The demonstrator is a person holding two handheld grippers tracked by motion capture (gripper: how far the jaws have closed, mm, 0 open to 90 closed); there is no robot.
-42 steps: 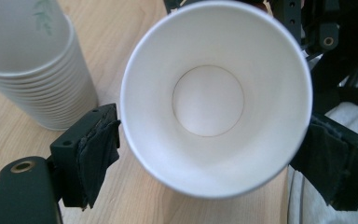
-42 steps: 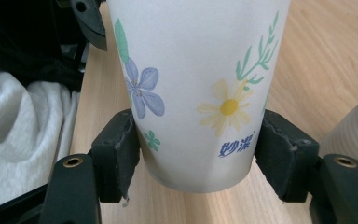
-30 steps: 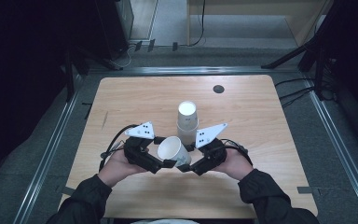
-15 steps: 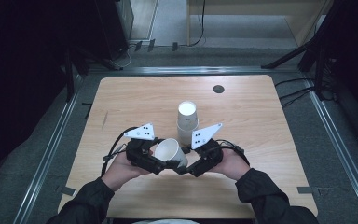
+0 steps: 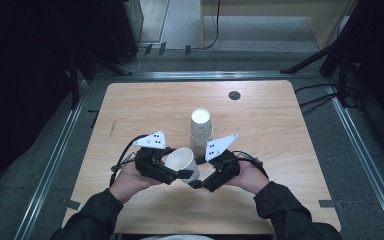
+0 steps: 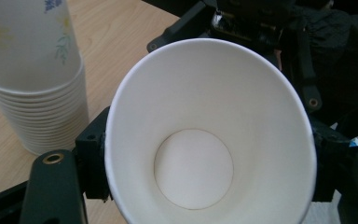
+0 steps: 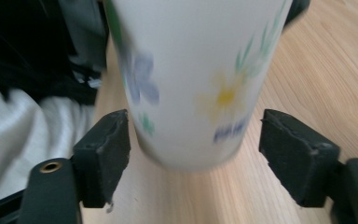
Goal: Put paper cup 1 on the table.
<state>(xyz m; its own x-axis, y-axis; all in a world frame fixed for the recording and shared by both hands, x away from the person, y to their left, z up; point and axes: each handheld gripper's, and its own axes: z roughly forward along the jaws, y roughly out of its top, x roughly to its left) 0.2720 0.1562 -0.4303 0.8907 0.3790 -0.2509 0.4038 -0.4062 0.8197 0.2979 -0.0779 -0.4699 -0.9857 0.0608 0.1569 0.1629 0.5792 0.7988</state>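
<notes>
My left tongs (image 5: 182, 174) clamp a white paper cup (image 5: 184, 163) by its sides, mouth tilted toward me. My right tongs (image 5: 196, 184) sit wide open around its base, not gripping. Just beyond stands a stack of cups (image 5: 200, 130) on the tabletop (image 5: 280, 130).

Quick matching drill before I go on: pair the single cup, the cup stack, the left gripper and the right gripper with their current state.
1 single cup
2 cup stack
3 left gripper
4 right gripper

a stands upside down on the table
b open, jaws either side of the cup's base
c tilted, mouth towards the left gripper's camera
d shut on the cup's sides

Pairs: 1-c, 2-a, 3-d, 4-b
</notes>
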